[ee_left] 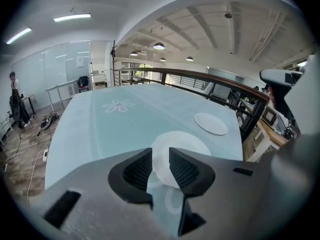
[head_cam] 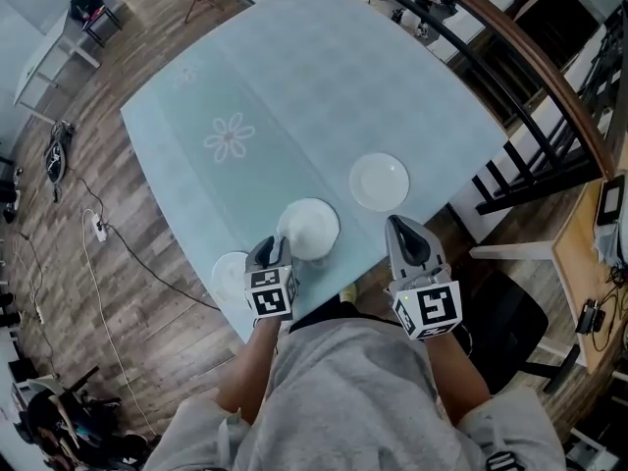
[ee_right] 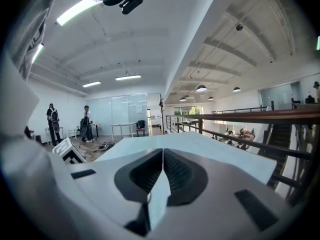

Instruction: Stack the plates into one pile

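So, a big table [head_cam: 294,86] under a pale blue-green cloth with a flower print is set on a wood-plank floor [head_cam: 59,263], next to a dark railing with a wooden handrail [head_cam: 549,77].

Three flat round white plates can be seen on the near half of the cloth, and nothing has been stacked yet as far as can be judged. All three are lying singly, each apart from the others.

The leftmost white plate [head_cam: 228,275] sits at the near edge, partly hidden behind the left gripper [ee_left: 160,156]. That gripper's jaws are held a little apart with nothing pinched between them. It's aimed down at the middle white plate [head_cam: 312,226], whose near rim shows through the gap, but no contact can be made out.

Further right and further back, the third white plate [head_cam: 380,182] is left untouched.

The right gripper [ee_right: 162,156] is held off to the right near the table edge, jaws closed tight on nothing.

So basically the whole job is still to be done: a first plate has to be picked up and set on another, then the pile finished with the last one. A grab of the middle plate looks like the step being set up.
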Available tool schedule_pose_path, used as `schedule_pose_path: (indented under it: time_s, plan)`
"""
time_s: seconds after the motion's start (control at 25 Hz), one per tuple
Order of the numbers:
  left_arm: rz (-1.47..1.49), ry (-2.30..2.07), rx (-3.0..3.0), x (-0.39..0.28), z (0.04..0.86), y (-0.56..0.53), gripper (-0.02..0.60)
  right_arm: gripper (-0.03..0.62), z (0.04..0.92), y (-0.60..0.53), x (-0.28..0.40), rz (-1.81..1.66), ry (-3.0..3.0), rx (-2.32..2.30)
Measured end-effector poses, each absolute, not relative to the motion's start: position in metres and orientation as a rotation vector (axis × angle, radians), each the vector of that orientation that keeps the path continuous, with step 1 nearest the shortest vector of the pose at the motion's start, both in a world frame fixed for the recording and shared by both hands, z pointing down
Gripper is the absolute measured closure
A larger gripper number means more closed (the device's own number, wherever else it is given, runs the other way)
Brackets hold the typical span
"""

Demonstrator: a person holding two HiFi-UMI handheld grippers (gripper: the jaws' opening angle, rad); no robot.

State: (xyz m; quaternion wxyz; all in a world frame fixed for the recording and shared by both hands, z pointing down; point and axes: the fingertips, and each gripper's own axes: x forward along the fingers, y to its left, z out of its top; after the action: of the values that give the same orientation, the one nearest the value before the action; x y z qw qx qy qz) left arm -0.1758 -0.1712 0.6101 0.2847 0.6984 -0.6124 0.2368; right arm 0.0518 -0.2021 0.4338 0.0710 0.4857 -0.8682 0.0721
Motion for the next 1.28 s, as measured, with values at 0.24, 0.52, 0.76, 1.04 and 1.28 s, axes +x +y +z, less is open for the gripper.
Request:
schedule_pose_path:
  time_s: [0.24,0.52,0.76,1.04,1.28]
  plan:
    - [0.683,-1.586,1.800,-0.185,0.642,-0.185,0.475,0.566,0.444,-0.221,0.044,0.245,-2.561,1.440]
    - [0.717,-1.535,1.778,-0.178,0.659,-0.186,0.476,0.566,0.460,-0.232,0.037,0.290,-2.539,1.396]
    - [0.728,-1.482,1.763,-0.176,0.663,-0.187,0.489,0.566,0.468,-0.234,0.029,0.303,-2.531,1.375]
    - [0.716,-1.446,1.786,-0.174,0.657,-0.192,0.534,0.566,0.474,-0.229,0.039,0.326,-2.510,1.400]
    - [0.670,-1.446,1.818,-0.167,0.645,-0.195,0.557,0.566,0.470,-0.226,0.044,0.319,-2.518,1.422]
